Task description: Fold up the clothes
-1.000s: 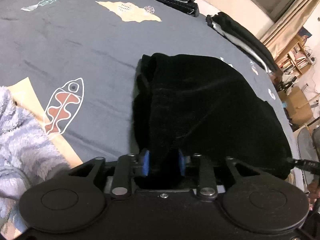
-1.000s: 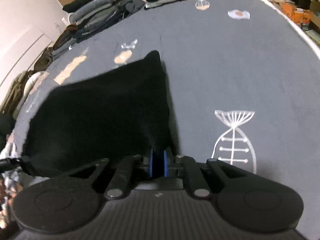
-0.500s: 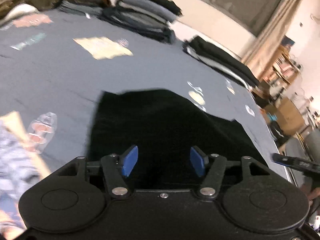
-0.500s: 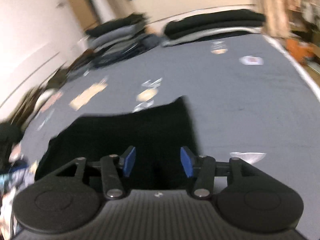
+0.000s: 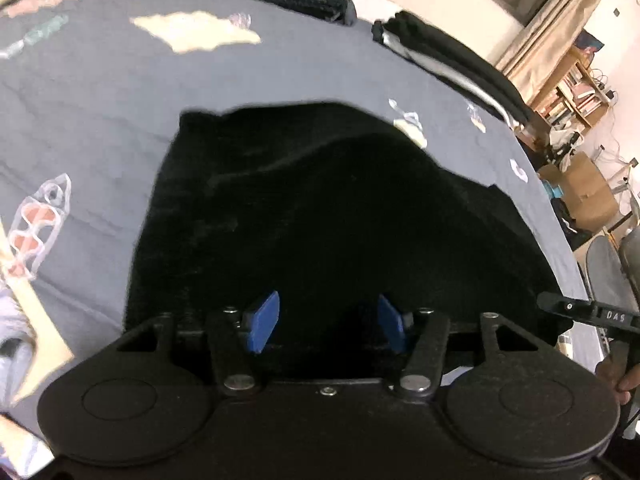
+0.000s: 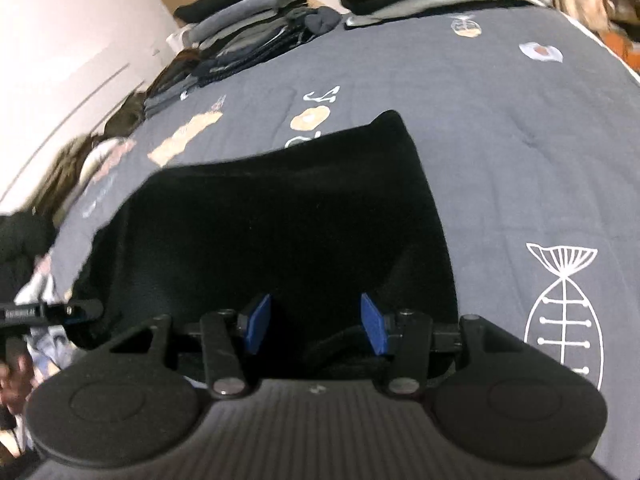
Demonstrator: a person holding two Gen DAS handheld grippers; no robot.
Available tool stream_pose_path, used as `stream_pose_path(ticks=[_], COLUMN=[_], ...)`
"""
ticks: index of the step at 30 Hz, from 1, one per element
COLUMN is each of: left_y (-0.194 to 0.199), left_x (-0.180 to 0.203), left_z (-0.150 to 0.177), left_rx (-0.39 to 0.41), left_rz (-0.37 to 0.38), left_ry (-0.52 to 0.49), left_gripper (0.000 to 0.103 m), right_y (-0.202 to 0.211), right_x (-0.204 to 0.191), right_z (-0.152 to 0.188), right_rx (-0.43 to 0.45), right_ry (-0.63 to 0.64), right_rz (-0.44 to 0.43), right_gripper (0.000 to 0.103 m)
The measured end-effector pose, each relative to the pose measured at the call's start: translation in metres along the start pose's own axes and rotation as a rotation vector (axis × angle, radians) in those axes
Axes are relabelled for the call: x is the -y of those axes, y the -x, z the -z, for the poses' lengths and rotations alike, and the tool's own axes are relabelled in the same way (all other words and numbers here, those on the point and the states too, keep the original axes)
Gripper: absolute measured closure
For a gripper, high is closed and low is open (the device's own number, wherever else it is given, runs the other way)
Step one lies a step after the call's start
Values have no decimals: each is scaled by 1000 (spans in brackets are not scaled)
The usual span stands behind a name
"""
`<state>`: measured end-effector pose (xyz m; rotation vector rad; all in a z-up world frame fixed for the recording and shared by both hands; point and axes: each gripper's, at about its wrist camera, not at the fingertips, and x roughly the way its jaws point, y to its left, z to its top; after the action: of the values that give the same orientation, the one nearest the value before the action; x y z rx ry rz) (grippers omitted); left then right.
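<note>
- Both grippers, left gripper (image 5: 326, 322) and right gripper (image 6: 316, 322), now stand with fingers apart, having let go of the black garment (image 5: 320, 208).
- It lies doubled on the bed (image 6: 500, 128), twelve o'clock of each gripper.
- That fold looks laid; another may follow.

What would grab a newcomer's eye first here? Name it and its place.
The black garment dominates, lying on the grey patterned bedspread right ahead of both grippers. The left gripper and right gripper stand over its near edge, blue-padded jaws apart. Stacks of folded clothes line the far edge.
</note>
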<state>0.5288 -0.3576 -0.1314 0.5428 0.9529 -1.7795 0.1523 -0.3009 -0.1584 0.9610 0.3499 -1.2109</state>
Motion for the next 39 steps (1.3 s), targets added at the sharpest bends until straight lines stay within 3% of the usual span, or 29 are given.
stream_pose_path(ticks=[9, 13, 20, 25, 32, 39], left_y=[39, 45, 62, 84, 113, 141], left_x=[29, 46, 69, 90, 124, 167], left_z=[-39, -69, -115, -129, -145, -144], left_rx=[7, -48, -159, -204, -271, -267], left_rz=[-120, -148, -215, -228, -256, -322], left_ry=[-6, 21, 55, 48, 27, 45], left_gripper=[39, 38, 37, 33, 32, 32], right_y=[23, 35, 56, 71, 106, 135], right_x=[-36, -53, -78, -103, -111, -103], right_z=[-50, -83, -129, -152, -176, -209], right_rx=[5, -26, -135, -231, -292, -300], right_ry=[34, 47, 14, 76, 73, 142], right_rz=[39, 104, 161, 173, 149, 84], right_gripper=[51, 49, 46, 45, 44, 44])
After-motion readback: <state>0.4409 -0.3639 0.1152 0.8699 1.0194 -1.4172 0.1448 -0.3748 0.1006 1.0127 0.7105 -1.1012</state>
